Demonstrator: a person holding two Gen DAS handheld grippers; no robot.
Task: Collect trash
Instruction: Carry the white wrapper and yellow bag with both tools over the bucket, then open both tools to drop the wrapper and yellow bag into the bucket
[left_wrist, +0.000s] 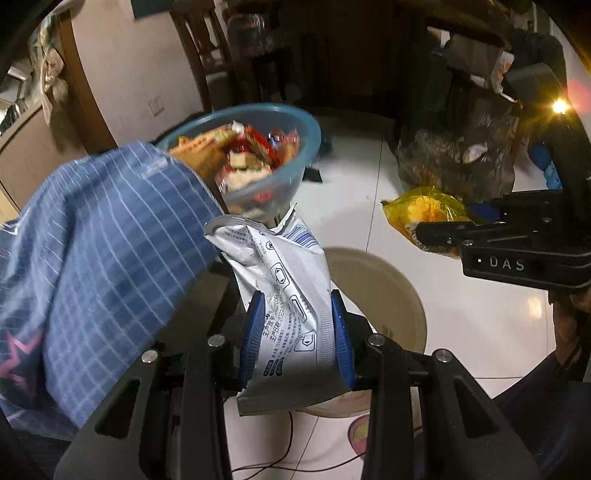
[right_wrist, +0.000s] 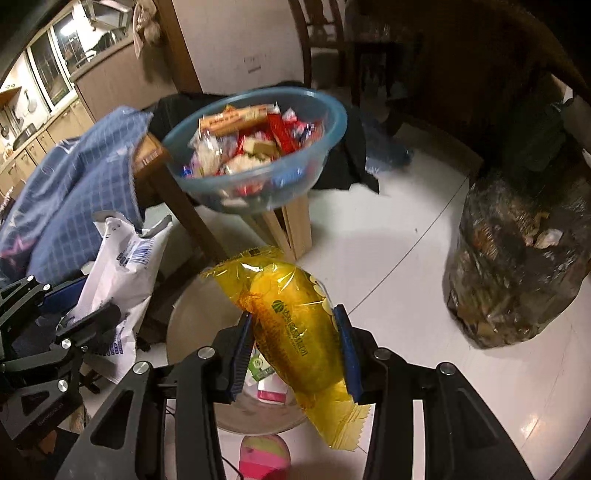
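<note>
- my left gripper (left_wrist: 297, 332) has its jaws clamped on a crumpled white wrapper (left_wrist: 284, 295), blue pads pressing both sides, the torn top sticking up toward 12 o'clock
- my right gripper (right_wrist: 295, 350) is squeezing a yellow snack wrapper (right_wrist: 291, 325) the same way, with the crimped end hanging out past the jaws at about 5 o'clock
- in the left wrist view the right gripper (left_wrist: 476, 225) comes in from 3 o'clock with the yellow wrapper (left_wrist: 421, 214) poking out of it
- in the right wrist view the left gripper (right_wrist: 79, 306) sits at 9 o'clock with the white wrapper (right_wrist: 125, 266) in it, so both pieces of trash are up in the air, near each other
- straight below both wrappers is a round beige bin (left_wrist: 391, 295) standing on the white tiled floor (left_wrist: 461, 332), and the right camera shows some bits of packaging already lying inside the bin (right_wrist: 195, 325)
- at 12 o'clock there's a blue see-through bowl (right_wrist: 255, 147) full of wrapped snacks, on a small wooden surface (right_wrist: 291, 225)
- a blue checked cloth (left_wrist: 92, 258) fills the 9 o'clock side of the left view
- over at 2 o'clock a stuffed clear trash bag (right_wrist: 513, 273) sits on the floor, well apart from the bin
- something pink (right_wrist: 262, 458) is on the floor at 6 o'clock, just beside the bin, can't tell what it is
</note>
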